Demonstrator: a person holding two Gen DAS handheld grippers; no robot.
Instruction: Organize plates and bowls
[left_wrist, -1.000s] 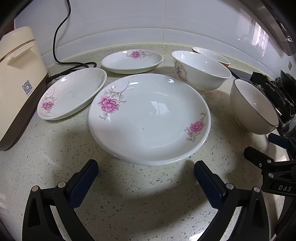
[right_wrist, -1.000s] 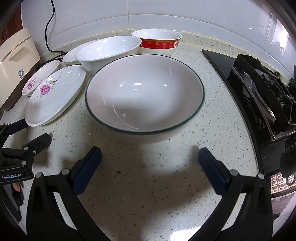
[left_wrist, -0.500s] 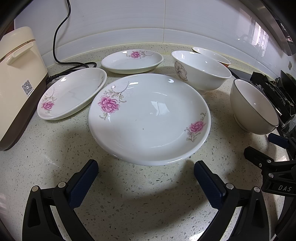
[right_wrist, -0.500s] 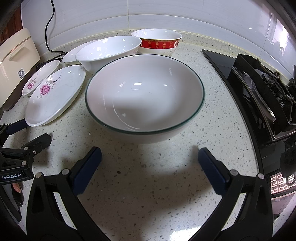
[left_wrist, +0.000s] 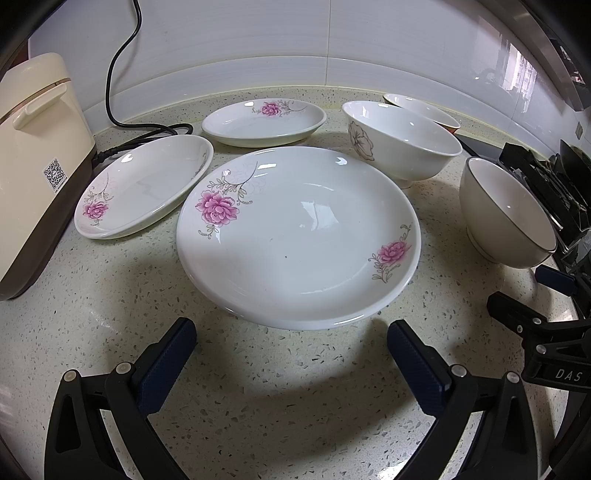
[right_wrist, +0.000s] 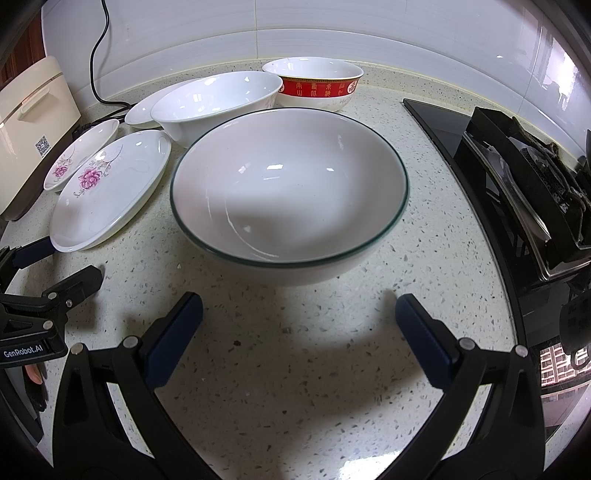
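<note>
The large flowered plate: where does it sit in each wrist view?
Left wrist: the large plate fills the centre, just ahead of the open left tongs.
Right wrist: it lies at left, beside the green-rimmed bowl.
Shared landmark: the cream appliance, at the left edge in both views.

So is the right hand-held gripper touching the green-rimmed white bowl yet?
Apart. The right wrist view shows the open right hand-held gripper short of the green-rimmed white bowl, with bare speckled countertop between its fingertips and the bowl.

green-rim bowl btwn open fingers
</note>
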